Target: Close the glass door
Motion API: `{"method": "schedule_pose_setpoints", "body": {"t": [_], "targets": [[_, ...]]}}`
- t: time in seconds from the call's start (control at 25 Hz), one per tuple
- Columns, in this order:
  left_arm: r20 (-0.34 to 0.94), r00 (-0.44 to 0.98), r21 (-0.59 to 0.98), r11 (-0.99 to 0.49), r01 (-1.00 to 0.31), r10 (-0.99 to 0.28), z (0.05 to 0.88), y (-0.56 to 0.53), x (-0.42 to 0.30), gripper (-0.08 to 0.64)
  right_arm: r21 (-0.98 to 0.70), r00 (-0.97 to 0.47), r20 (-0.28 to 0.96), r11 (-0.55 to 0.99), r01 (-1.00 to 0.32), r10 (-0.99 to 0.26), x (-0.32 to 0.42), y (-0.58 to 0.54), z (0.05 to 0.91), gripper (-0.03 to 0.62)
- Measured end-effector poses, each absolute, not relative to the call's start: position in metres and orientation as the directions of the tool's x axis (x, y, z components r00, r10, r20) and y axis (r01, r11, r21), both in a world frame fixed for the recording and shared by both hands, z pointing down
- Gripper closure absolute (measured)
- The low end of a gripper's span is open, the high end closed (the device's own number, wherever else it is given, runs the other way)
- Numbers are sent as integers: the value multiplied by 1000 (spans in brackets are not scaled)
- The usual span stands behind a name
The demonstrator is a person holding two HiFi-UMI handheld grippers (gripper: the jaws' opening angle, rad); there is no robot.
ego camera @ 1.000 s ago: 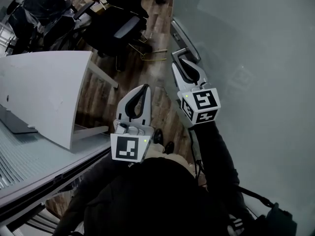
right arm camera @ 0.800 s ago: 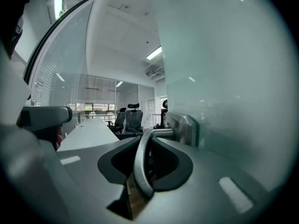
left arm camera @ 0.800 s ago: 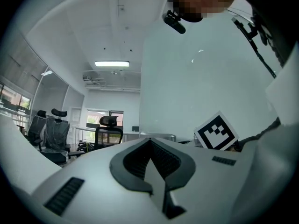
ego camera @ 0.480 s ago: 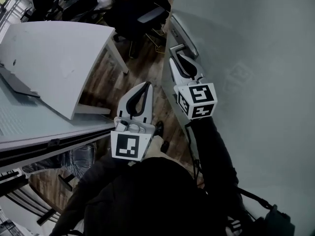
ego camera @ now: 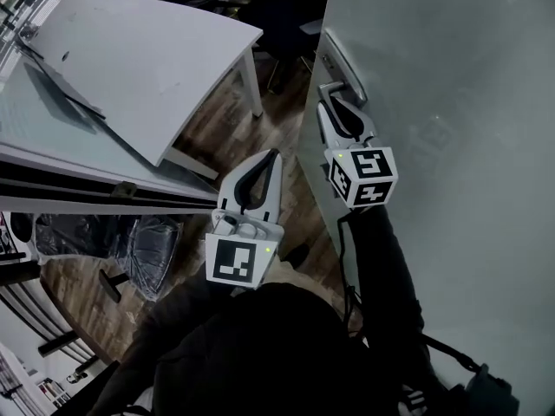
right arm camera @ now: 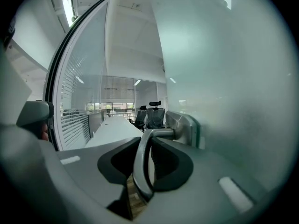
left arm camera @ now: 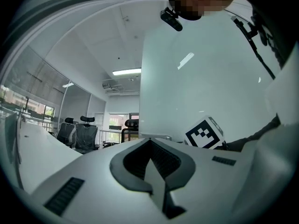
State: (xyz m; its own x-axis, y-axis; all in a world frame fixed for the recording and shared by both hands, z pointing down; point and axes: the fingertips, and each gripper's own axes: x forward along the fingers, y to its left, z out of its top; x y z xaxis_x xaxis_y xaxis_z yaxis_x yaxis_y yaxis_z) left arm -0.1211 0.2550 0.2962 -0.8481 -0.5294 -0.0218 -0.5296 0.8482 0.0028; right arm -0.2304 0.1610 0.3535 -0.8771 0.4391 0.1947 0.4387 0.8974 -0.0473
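While the right gripper (ego camera: 340,109) clamps its jaws on the lever handle (right arm camera: 141,164) of the glass door (ego camera: 451,146), the left gripper (ego camera: 270,159) hovers beside that door, jaws together, empty.

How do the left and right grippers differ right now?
The right gripper is closed on the door handle of the glass door; the left gripper is shut and empty. The right gripper is at the door; the left gripper hangs apart from it, above the wooden floor. Both point roughly the same way.
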Motion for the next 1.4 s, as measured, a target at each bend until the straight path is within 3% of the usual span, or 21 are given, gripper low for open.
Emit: {"method": "schedule_pose_setpoints", "body": {"t": [1.0, 1.4], "targets": [[-18, -821, -11, 821, -571, -571, 286, 390, -49, 563, -20, -792, 179, 807, 591, 584, -126, 322, 346, 526], [-16, -847, -25, 847, -531, -531, 280, 419, -11, 563, -38, -724, 175, 740, 672, 667, -82, 378, 348, 526]]}}
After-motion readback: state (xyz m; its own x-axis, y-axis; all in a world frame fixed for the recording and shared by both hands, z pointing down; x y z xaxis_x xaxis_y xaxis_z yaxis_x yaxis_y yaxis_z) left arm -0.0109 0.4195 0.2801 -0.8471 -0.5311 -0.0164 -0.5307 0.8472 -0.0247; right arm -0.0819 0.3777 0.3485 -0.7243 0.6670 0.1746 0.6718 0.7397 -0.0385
